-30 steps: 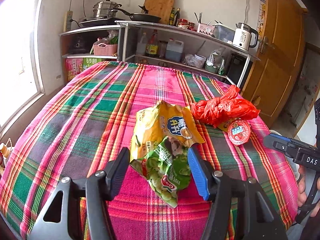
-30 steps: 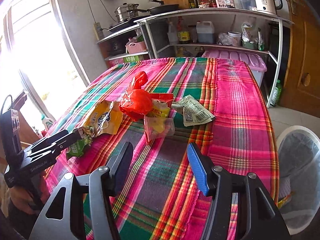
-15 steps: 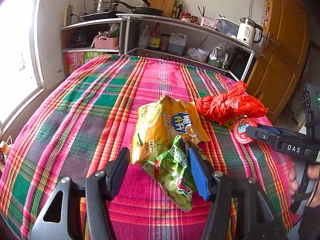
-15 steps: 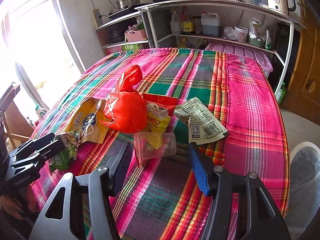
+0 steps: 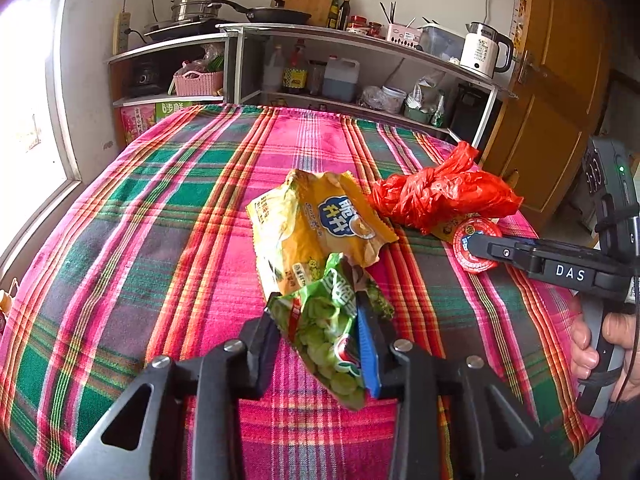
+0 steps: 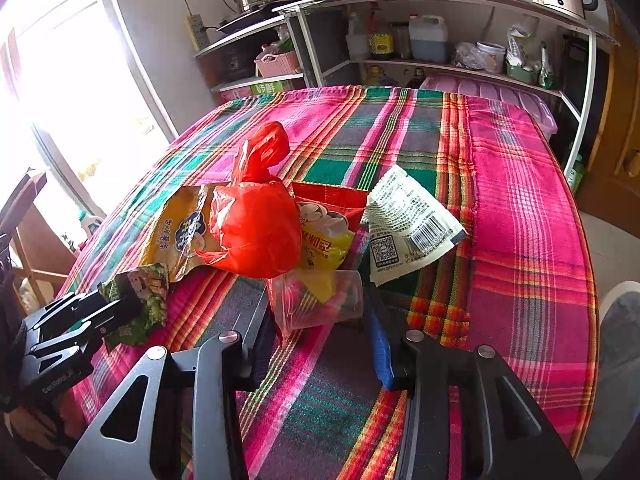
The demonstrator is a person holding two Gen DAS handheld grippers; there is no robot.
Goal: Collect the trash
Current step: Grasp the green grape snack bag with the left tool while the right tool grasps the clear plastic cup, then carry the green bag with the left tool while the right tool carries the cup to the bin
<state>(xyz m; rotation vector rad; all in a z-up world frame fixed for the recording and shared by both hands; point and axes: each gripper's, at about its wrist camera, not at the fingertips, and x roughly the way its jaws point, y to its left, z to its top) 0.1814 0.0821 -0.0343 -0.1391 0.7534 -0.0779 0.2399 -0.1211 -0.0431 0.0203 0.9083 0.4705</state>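
1. A round table [image 5: 152, 216] covered in a pink, green and orange plaid cloth carries a small heap of snack litter near its near edge. A person works from that edge with a hand-held gripper in each hand.

2. The left gripper [image 5: 318, 328] is narrower than it was half a second ago. Its jaws are closing, and a green snack wrapper [image 5: 328, 320] now fills the gap between them, with both pads at its sides. The wrapper's far end rests on the cloth; it is not lifted.

3. Just beyond the green wrapper lies a yellow snack bag [image 5: 316, 224], partly overlapped by it. A knotted red plastic bag [image 5: 440, 196] sits beside the yellow bag, toward the table's right edge.

4. The right gripper [image 6: 320, 312] has moved in from a second ago and is likewise closing. A clear plastic cup [image 6: 316, 300] lying on its side sits between its jaws, with the pads at or very near its walls.

5. Behind the cup are a red-and-yellow packet [image 6: 324, 224] and a white sachet [image 6: 408, 220] with a barcode, both flat on the cloth.

6. A white bin [image 6: 616, 320] shows off the table's right edge, partly out of frame.

7. Judged from this, both hands have gone from reaching to gripping. The first two pieces look about to be picked up, while four pieces of litter stay untouched.
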